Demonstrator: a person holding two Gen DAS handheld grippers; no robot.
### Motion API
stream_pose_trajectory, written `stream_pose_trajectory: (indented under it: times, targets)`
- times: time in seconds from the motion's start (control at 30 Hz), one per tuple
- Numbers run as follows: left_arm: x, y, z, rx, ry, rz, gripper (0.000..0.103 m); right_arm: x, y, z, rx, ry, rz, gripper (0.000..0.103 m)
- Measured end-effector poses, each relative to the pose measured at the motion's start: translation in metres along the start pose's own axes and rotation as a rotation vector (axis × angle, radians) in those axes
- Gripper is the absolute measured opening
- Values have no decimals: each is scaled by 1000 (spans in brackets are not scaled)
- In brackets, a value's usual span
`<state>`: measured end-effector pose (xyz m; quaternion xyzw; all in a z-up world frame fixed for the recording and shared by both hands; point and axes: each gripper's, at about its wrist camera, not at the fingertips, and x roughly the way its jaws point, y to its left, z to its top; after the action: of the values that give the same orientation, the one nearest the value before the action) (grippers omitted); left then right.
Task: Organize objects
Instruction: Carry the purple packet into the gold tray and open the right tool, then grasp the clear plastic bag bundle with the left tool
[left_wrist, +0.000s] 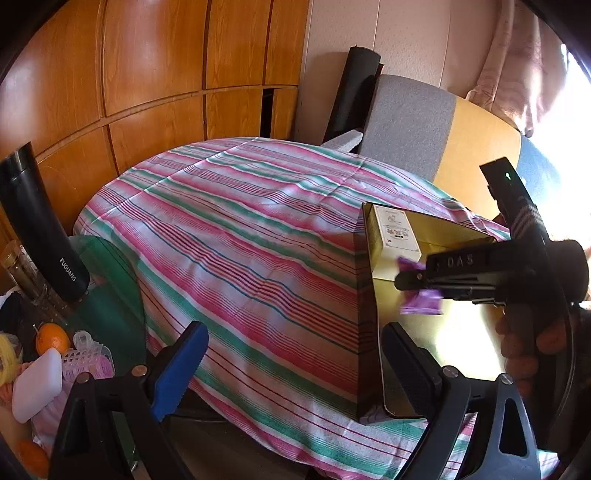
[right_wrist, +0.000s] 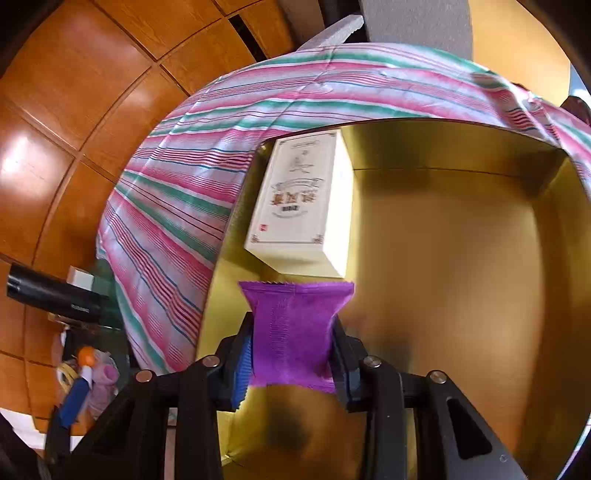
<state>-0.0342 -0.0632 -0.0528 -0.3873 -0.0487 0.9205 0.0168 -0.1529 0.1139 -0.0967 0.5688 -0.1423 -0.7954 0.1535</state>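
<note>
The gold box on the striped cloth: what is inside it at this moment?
Inside the gold box lies one white carton by its wall. The right gripper holds a purple packet above the floor. The floor under packet and gripper is hidden.

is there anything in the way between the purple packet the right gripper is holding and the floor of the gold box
Nothing visible blocks it. The right gripper pinches the purple packet over the open gold box, and the floor below looks bare. The only item inside, a white carton, lies further in against the box's wall, beyond the packet.

Striped bedspread (left_wrist: 240, 236), wooden wardrobe (left_wrist: 147, 74), grey chair (left_wrist: 406, 122)
</note>
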Motion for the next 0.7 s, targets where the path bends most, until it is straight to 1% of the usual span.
stream_pose_trajectory:
  times: [0.1, 0.23, 0.37, 0.47, 0.6, 0.7]
  targets:
    - [2, 1, 0, -1, 4, -2, 95, -3, 2, 0, 4, -21, 36, 40]
    - [2, -3, 0, 4, -1, -8, 95, -24, 1, -7, -17, -67, 42, 40]
    - [-1, -14, -1, 27, -4, -24, 95, -52, -6, -22, -52, -140, 2, 40]
    - [-4, -25, -2, 58, -9, -43, 95, -74, -19, -39, -60, -189, -31, 40]
    - [-10, -45, -1, 111, -19, -82, 95, -106, -44, -67, -42, -253, -76, 40]
    - [-17, -67, 1, 176, -35, -124, 95, -132, -75, -92, 3, -290, -104, 40]
